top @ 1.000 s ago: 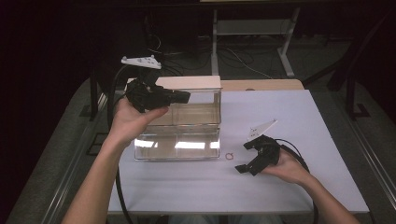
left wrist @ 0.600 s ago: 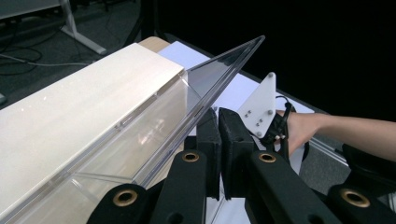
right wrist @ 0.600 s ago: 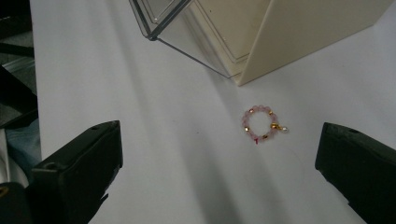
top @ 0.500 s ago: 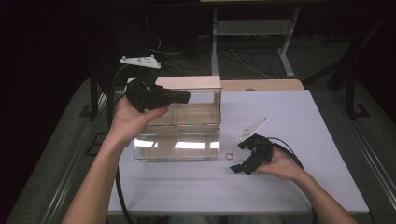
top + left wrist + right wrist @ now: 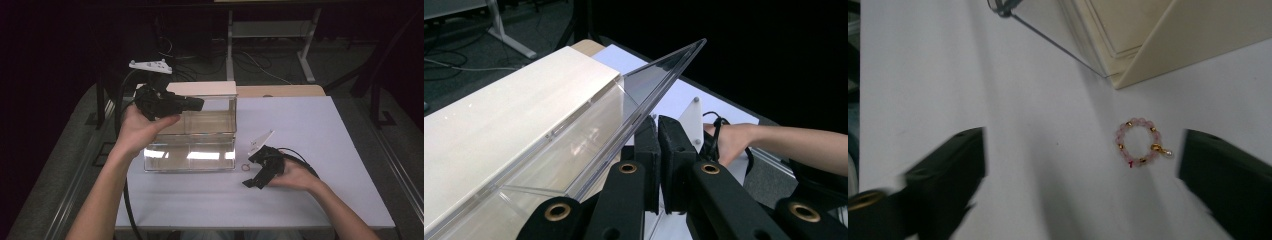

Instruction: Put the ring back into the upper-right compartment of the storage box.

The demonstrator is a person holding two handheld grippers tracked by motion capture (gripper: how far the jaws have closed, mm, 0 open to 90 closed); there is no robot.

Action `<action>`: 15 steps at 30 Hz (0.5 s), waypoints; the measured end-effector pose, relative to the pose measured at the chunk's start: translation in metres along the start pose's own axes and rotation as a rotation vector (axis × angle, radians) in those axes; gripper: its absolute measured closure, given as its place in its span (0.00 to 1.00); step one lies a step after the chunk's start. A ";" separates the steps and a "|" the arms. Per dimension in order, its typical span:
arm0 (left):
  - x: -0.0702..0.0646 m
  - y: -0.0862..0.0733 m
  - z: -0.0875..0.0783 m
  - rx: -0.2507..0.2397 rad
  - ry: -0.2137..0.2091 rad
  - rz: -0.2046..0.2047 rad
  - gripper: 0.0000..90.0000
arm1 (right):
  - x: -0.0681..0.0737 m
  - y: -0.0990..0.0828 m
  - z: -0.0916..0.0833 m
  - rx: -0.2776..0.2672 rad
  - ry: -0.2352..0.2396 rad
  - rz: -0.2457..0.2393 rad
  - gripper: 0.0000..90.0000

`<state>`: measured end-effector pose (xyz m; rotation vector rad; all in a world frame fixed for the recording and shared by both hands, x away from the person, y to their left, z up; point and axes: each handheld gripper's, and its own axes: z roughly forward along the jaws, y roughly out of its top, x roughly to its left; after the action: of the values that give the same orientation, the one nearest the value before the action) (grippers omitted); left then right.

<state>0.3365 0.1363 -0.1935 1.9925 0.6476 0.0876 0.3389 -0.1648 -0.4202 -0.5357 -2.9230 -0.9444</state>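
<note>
Meanwhile, the left gripper (image 5: pixel 196 104) stays clamped on the clear box's lid (image 5: pixel 644 95) — a slip would drop it. Right gripper (image 5: pixel 1083 175), jaws apart and just narrowing around the bead bracelet (image 5: pixel 1143 143) near the box's front corner — off-centre, it could skid away.

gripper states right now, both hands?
Left gripper: shut on the clear lid of the box, holding it raised.
Right gripper: open, jaws have just been closing a little, bead bracelet lies on the table between them, untouched.
</note>
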 end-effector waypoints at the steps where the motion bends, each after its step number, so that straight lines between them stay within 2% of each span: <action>1: 0.000 0.000 0.000 0.000 0.000 0.000 0.96 | -0.001 0.000 0.001 0.004 -0.007 -0.007 0.16; 3: 0.000 0.000 0.000 -0.001 0.000 0.000 0.96 | -0.002 0.000 0.002 -0.001 -0.015 -0.012 0.20; 8: 0.000 0.000 0.000 -0.002 -0.002 0.000 0.96 | -0.004 0.000 0.004 -0.002 0.005 -0.025 0.36; 15: 0.000 0.000 0.000 -0.003 -0.003 0.000 0.96 | -0.006 0.000 0.008 0.002 0.009 -0.037 0.47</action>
<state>0.3368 0.1367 -0.1936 1.9896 0.6446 0.0853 0.3448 -0.1619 -0.4272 -0.4769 -2.9354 -0.9454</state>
